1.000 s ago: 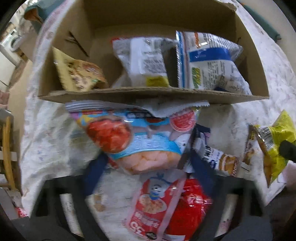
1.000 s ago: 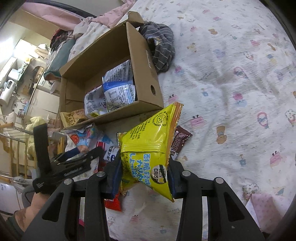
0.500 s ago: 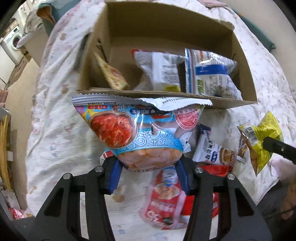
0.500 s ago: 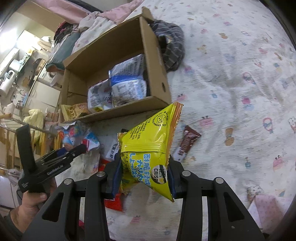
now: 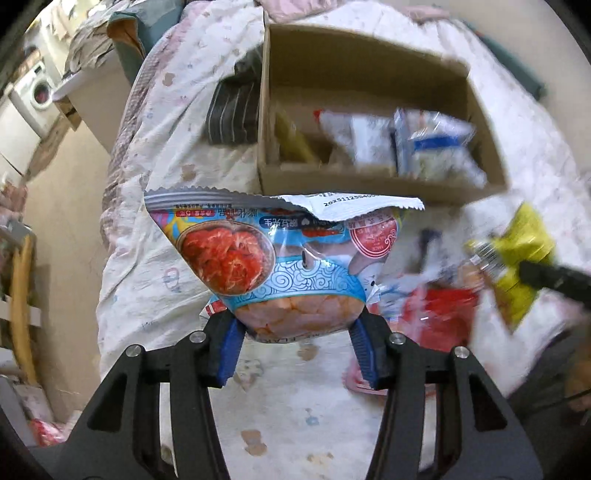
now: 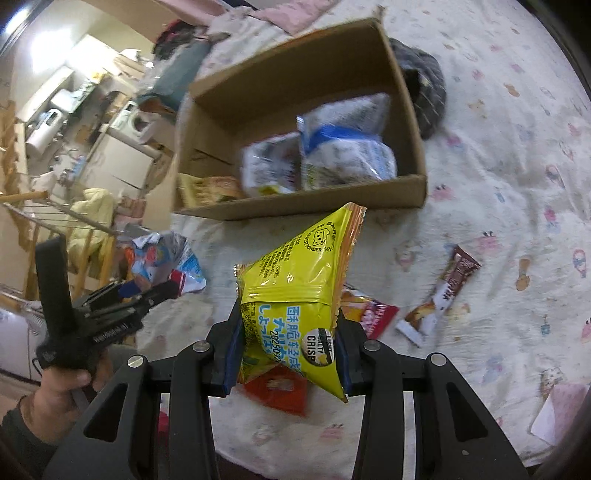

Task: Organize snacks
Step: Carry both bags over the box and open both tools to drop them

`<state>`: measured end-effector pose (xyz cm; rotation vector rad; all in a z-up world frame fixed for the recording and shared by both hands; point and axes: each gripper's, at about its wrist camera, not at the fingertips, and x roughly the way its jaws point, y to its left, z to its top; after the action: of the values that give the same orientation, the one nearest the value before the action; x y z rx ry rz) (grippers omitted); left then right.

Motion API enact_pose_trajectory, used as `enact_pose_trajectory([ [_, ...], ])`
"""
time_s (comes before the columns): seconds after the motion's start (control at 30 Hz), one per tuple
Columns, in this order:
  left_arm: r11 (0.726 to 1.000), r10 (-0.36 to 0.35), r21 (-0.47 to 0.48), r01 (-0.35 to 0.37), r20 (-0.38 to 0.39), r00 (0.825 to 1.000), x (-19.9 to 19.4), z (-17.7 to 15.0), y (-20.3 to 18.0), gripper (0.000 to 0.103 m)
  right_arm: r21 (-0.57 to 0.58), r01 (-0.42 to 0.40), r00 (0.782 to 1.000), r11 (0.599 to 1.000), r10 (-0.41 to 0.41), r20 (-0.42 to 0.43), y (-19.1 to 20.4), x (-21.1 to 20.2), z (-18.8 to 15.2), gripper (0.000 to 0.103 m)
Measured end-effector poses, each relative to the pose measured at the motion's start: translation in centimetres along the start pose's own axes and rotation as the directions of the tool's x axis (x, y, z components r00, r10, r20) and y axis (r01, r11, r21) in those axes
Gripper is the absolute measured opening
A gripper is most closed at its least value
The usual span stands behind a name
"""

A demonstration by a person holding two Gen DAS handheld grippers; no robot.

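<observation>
Blue-and-red crinkly chip bag (image 5: 280,266) clamped in left tool (image 5: 295,347), yellow foil crisp packet (image 6: 299,295) pinched in right tool (image 6: 284,354); best lowered upright into brown cardboard box (image 6: 402,192), beside packets inside.

Patterned bedsheet (image 6: 517,155), washing machine (image 5: 38,94) at far left, beige floor (image 5: 70,229), wooden rail (image 6: 22,195)

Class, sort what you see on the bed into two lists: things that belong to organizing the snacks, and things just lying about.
Belongs to the job:
cardboard box
blue shrimp-chip bag
yellow crisp bag
chocolate bar
red packets

Lying about:
striped cloth
pink clothes
washing machine
</observation>
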<state>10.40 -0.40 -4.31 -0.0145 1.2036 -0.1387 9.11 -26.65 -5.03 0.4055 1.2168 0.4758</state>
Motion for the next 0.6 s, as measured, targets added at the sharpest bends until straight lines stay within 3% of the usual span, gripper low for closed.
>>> enact_pose_trajectory([
  [0.27,1.000,0.010,0.012,-0.011,0.071,0.997,-3.9,4.3,0.2,0.048,0.035,-0.007,0.989,0.999,0.002,0.147,1.1,-3.8,3.2,0.042],
  [0.6,1.000,-0.010,0.022,0.007,0.109,0.994,-2.1,11.0,-1.8,0.048,0.022,0.025,0.981,0.999,-0.028,0.192,1.5,-3.1,10.1,0.043],
])
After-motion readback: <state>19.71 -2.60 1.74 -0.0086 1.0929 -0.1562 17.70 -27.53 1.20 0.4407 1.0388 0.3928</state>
